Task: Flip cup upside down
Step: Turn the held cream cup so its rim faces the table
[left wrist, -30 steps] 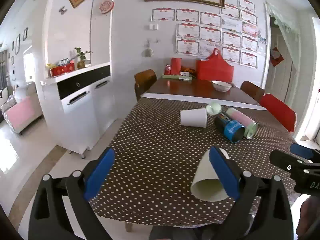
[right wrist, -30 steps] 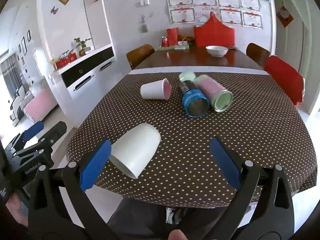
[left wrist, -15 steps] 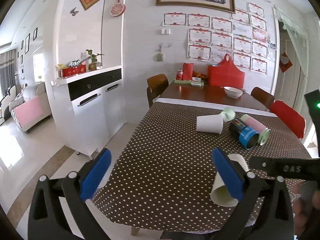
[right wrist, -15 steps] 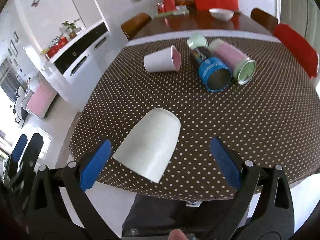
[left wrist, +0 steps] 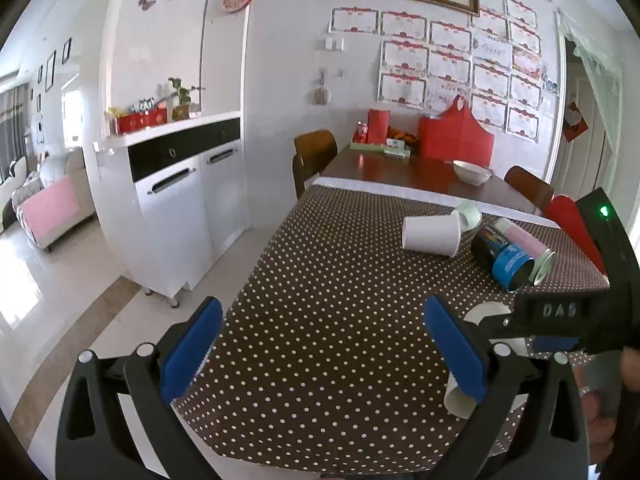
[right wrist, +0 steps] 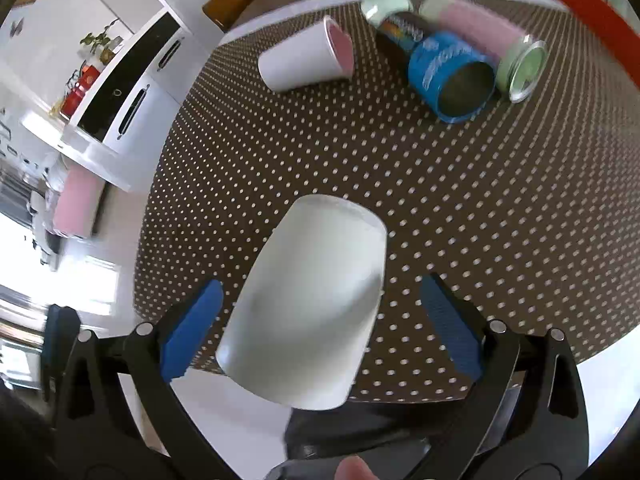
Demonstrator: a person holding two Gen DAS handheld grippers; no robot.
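A white paper cup (right wrist: 312,312) lies on its side near the front edge of the dotted tablecloth, its mouth toward me. My right gripper (right wrist: 320,332) is open, and the cup lies between its blue pads without touching them. In the left wrist view the cup (left wrist: 486,312) is mostly hidden behind the left gripper's right finger and the right gripper's body (left wrist: 568,312). My left gripper (left wrist: 320,344) is open and empty, above the table's front left edge.
A second white cup with a pink inside (right wrist: 308,60) lies on its side farther back, next to a blue can (right wrist: 452,76), a pink can (right wrist: 492,44) and a pale green lid (right wrist: 384,4). A white cabinet (left wrist: 180,200) stands left of the table (left wrist: 320,280).
My right gripper has moved down and forward over the near cup, which now fills the space between its pads. The left gripper has drawn back and left slightly.
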